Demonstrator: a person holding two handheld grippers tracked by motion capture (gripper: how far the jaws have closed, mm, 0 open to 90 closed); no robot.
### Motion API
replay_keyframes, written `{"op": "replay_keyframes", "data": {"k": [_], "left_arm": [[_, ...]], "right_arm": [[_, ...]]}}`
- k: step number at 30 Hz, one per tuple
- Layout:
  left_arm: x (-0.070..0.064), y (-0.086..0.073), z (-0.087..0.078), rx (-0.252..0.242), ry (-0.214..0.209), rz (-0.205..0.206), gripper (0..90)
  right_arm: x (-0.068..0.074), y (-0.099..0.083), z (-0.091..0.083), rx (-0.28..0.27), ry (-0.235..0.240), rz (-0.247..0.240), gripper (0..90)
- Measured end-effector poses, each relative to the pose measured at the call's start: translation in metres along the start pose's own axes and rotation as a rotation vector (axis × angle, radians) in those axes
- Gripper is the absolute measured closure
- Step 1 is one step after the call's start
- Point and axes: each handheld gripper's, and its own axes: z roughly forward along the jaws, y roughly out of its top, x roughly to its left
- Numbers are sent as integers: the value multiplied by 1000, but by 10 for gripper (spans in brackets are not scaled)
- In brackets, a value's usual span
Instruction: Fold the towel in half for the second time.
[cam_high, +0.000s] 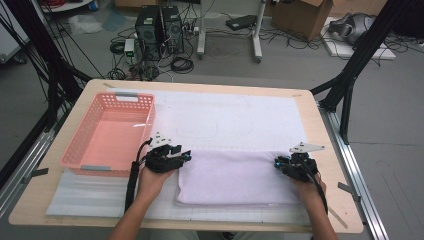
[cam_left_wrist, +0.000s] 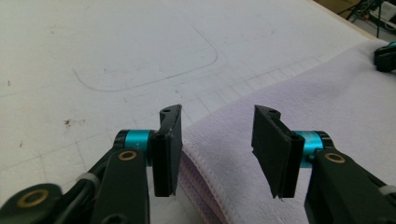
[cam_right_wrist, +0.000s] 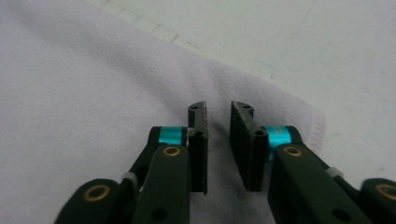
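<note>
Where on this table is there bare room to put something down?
The white mat is bare between the basket and the table's right edge, beyond the folded towel. The basket itself is empty too. It is crowded at the towel's far corners, where both tongs, left and right, sit.

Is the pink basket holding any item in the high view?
No, the pink basket shows a bare floor inside, and the folded towel lies on the white mat beside it.

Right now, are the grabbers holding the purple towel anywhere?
No. The left gripper and right gripper are open over the towel's far corners, holding nothing.
</note>
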Motion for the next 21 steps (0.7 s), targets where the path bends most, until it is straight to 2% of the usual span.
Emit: {"op": "replay_keyframes", "data": {"k": [2,4,6,8,9,10,12,13,14,15,16,17,18,21], "left_arm": [[3,-1,4,10,7,-9,503],[6,-2,10,38,7,-18,477],[8,-4,15,78,2,-22,477],[10,-6,19,104,5,-23,473],[12,-6,20,106,6,-37,462],[12,-6,21,102,1,-52,469],[12,-6,21,104,3,-48,480],[12,-6,22,111,0,-43,529],[11,-6,22,111,-1,-49,623],[11,-5,22,115,-14,-61,771],[12,-4,22,117,-6,-86,797],[11,-2,23,115,4,-93,810],[11,1,22,105,16,-79,814],[10,11,20,25,27,-96,817]], "right_arm": [[-6,2,-7,-57,-28,-1,614],[-17,2,-9,-105,-71,51,493],[-26,0,-4,-92,-81,101,418],[-31,-2,5,-39,-57,134,394],[-32,-3,10,-14,-45,136,397],[-32,-3,12,-10,-29,149,435],[-33,-4,12,-19,8,143,580],[-32,-4,11,-20,23,148,667],[-32,-6,11,-29,51,151,731],[-31,-7,11,-35,51,157,756],[-31,-7,10,-35,53,163,775],[-31,-7,9,-35,53,161,787],[-31,-6,7,-41,38,149,793],[-32,-4,4,-81,-21,141,795]]}}
